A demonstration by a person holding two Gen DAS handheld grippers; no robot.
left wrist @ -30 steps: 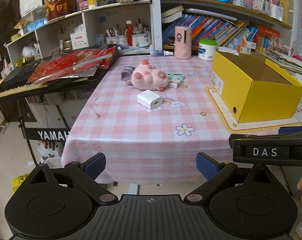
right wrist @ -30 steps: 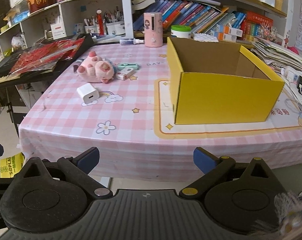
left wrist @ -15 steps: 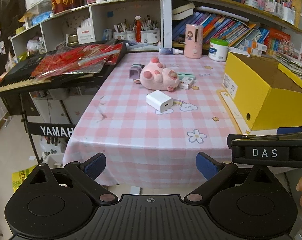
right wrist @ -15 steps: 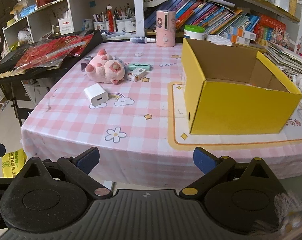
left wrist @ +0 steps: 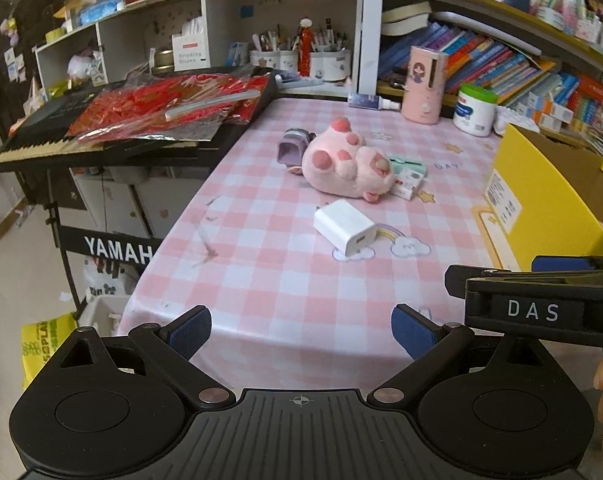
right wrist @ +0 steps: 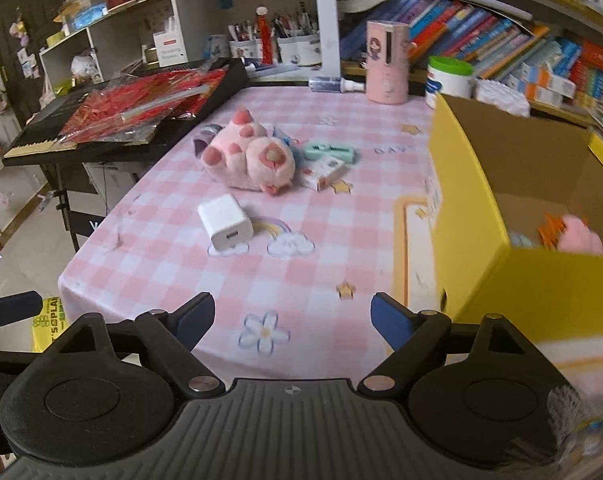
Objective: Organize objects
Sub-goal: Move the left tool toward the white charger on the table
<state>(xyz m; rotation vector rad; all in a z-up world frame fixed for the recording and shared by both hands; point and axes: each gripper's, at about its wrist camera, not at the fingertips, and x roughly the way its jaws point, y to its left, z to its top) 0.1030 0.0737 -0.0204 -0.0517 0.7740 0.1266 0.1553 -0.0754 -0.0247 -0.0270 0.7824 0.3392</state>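
A pink plush toy (left wrist: pixel 347 168) (right wrist: pixel 249 156) lies on the pink checked tablecloth (left wrist: pixel 285 280) (right wrist: pixel 321 248). A white charger block (left wrist: pixel 343 226) (right wrist: pixel 225 222) sits just in front of it. Behind the plush are a purple item (left wrist: pixel 291 150), a mint green item (right wrist: pixel 329 150) and a small white and red box (right wrist: pixel 323 172). An open yellow box (left wrist: pixel 541 200) (right wrist: pixel 541 280) stands at the right and holds a pink toy (right wrist: pixel 579 236). My left gripper (left wrist: pixel 300 332) is open and empty over the table's near edge. My right gripper (right wrist: pixel 292 318) is closing with nothing between its fingers.
A keyboard covered with red packets (left wrist: pixel 141 120) (right wrist: pixel 121 112) adjoins the table's left side. A pink dispenser (left wrist: pixel 423 84), a green-lidded jar (left wrist: pixel 475 110) and a spray bottle (left wrist: pixel 371 101) stand at the table's back, under bookshelves. A black housing marked DAS (left wrist: pixel 533 308) crosses the left view's lower right.
Both grippers have come closer to the table, so the objects look larger. The right gripper's fingers stand narrower than before. The yellow box's inside now shows in the right view.
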